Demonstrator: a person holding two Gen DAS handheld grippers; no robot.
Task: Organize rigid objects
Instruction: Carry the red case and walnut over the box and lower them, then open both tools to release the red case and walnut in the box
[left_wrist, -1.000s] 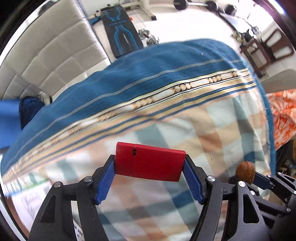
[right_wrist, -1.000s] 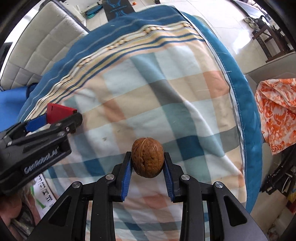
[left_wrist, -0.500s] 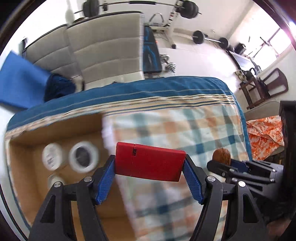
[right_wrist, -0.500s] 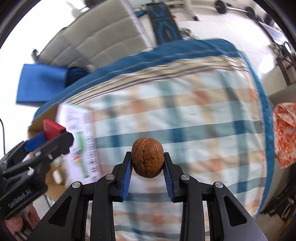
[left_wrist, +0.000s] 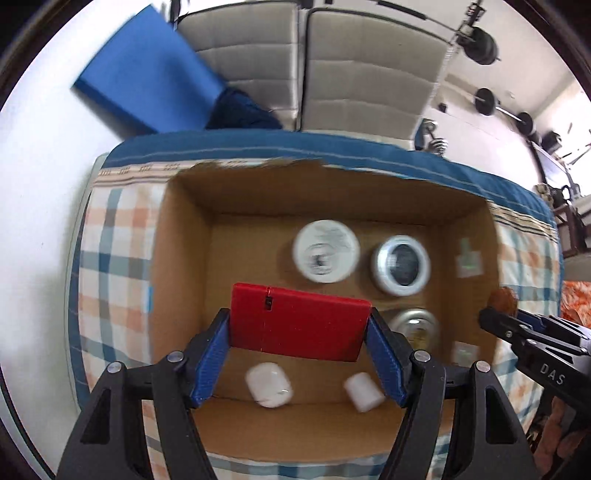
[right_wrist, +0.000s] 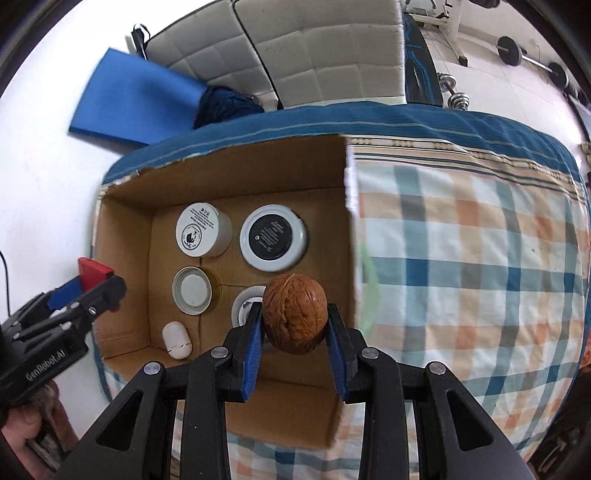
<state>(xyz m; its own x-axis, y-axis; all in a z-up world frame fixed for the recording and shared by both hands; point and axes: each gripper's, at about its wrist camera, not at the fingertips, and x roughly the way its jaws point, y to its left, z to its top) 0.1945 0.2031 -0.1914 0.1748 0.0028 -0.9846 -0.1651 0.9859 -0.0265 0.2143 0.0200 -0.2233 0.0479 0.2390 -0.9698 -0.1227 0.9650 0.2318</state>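
Walnut sits pinched between my right jaws, low in the centre of the right wrist view, above the open cardboard box on the checked bed cover. My left jaws clamp a flat red case by its short ends over the box floor, where two round white jars and small white capsules lie.

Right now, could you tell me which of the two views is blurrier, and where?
Left wrist view: jars in the box smeared by motion; red case sharp. Right wrist view: jars crisp, walnut sharp, slight smear along the box's right edge; fisheye bends both.
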